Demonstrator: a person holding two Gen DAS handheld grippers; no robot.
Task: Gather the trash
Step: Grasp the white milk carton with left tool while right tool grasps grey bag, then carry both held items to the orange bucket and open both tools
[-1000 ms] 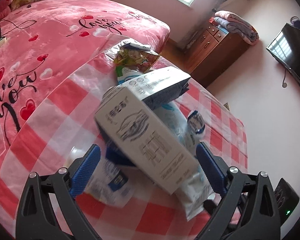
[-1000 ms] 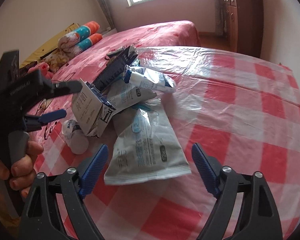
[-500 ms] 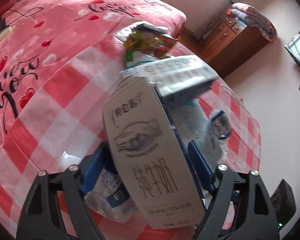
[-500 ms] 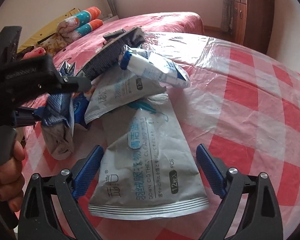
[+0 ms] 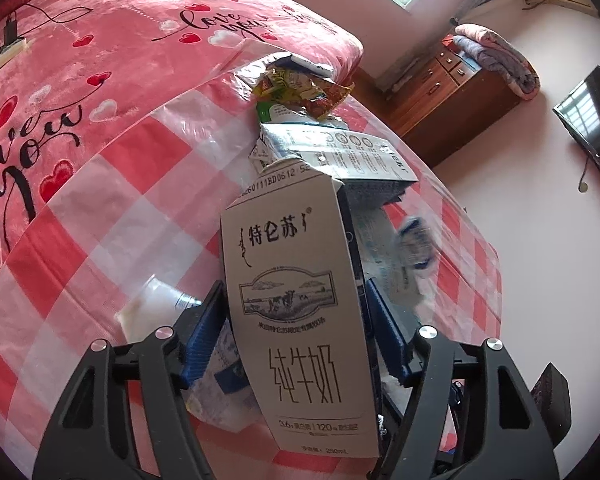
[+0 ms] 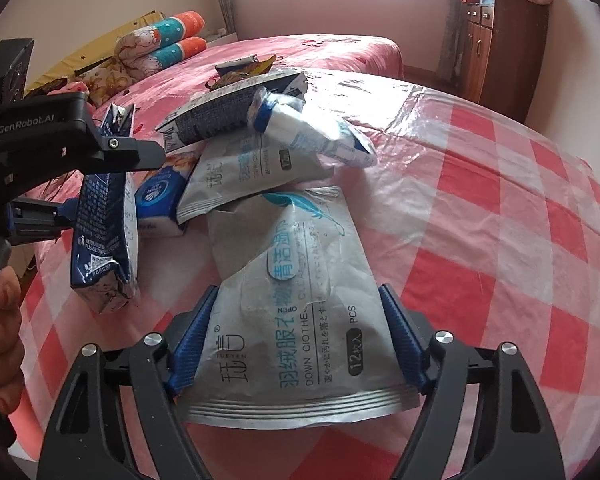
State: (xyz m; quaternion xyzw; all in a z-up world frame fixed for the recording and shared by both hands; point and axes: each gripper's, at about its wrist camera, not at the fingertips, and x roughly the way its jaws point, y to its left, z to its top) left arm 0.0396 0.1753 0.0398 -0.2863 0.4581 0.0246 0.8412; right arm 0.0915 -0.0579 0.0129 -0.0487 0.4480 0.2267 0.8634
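Your milk carton (image 5: 300, 320) fills the left wrist view and hides most of the trash pile behind it, and the small blue-capped thing (image 5: 414, 240) to its right is too blurred to name. Your left gripper (image 5: 296, 344) is closing on the carton, blue pads at both its sides. Your right gripper (image 6: 296, 340) is closing around the grey wipes pouch (image 6: 300, 312), which lies flat on the checked cloth (image 6: 500, 208); whether the pads press it, you cannot tell.

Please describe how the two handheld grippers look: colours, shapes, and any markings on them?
Each gripper, the left gripper and the right gripper, has a black plastic frame with triangular cut-outs, round silver bolts at the joints, and two ribbed blue finger pads. In the right wrist view, the left gripper's black body carries the white marking "GenRobot.AI". A bare hand grips its handle; no sleeve is visible.
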